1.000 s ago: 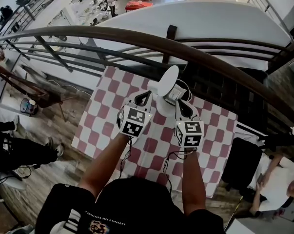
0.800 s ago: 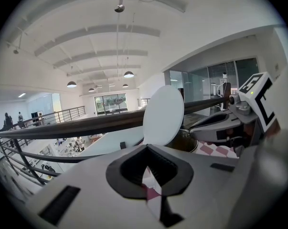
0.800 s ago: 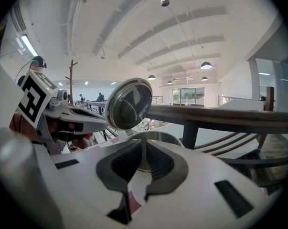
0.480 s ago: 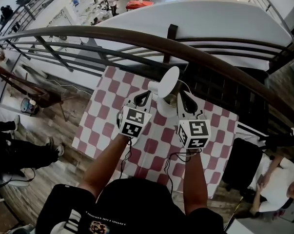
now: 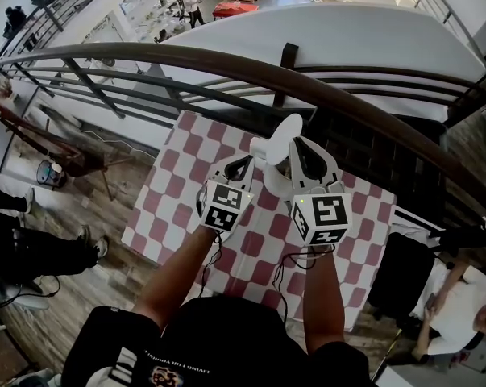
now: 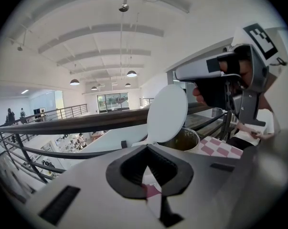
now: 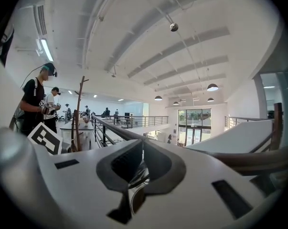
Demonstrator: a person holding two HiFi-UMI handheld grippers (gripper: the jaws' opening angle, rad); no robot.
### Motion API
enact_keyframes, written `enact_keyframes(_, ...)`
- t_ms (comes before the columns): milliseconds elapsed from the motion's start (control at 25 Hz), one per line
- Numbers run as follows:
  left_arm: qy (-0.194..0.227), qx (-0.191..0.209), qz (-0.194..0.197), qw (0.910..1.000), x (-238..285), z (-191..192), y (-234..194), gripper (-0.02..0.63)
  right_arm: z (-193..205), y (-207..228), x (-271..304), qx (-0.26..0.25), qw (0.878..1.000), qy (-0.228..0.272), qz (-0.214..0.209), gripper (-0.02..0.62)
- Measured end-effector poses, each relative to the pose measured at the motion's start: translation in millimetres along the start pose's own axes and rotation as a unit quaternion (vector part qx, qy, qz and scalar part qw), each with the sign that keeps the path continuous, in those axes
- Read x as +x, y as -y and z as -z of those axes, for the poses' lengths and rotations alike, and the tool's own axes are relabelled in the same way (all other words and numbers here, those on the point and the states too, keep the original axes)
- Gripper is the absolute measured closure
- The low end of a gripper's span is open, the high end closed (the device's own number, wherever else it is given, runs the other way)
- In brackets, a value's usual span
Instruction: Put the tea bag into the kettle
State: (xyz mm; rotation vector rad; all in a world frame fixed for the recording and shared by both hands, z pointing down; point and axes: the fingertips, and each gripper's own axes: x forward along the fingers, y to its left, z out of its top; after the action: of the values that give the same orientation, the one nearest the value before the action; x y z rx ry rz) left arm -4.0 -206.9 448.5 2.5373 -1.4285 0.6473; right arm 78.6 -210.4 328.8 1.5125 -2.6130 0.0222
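Arms: two bare forearms reach forward from a black shirt, each hand behind a marker cube.
Left gripper (image 5: 240,164): low over the bench, just left of the kettle and pointing toward it.
Left fingers (image 6: 130,170): clenched, tips meeting, nothing between them. Only red-and-white check shows through the gap behind the tips.
Right gripper (image 5: 301,148): higher than the left, tips right beside the raised lid and over the kettle's right side.
Right fingers (image 7: 122,165): clenched, tips together. Through the gap behind them a curved metal edge shows below. No grasped thing can be made out.
Tea bag: not to be made out in any view.
Kettle (image 5: 272,177): white, upright on the bench between the two grippers. Its mouth is open, and the inside looks brownish and metallic in the left gripper view.
Lid (image 5: 285,131): white disc, hinged back and standing nearly upright over the far rim.
Bench (image 5: 175,190): covered in a red-and-white checked cloth, set close against the railing.
Railing (image 5: 146,58): dark curved handrail on black bars, just past the bench.
Beyond: a lower hall with tables and people, well below.
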Motion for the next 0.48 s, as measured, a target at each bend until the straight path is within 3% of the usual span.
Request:
enact_keyframes(240,0.002,-0.009,-0.001,1.0,-0.6,3.0,-0.9,0.607,16.1,10.9,-1.1,0.002,1.0,-0.02,0.02,0.58)
enact_keyframes(480,-0.001,-0.009,0.007,0.9999,1.6,9.4,6.9,0.607,56.5,39.0,-24.0,0.028,0.996,-0.044,0.07,0.58)
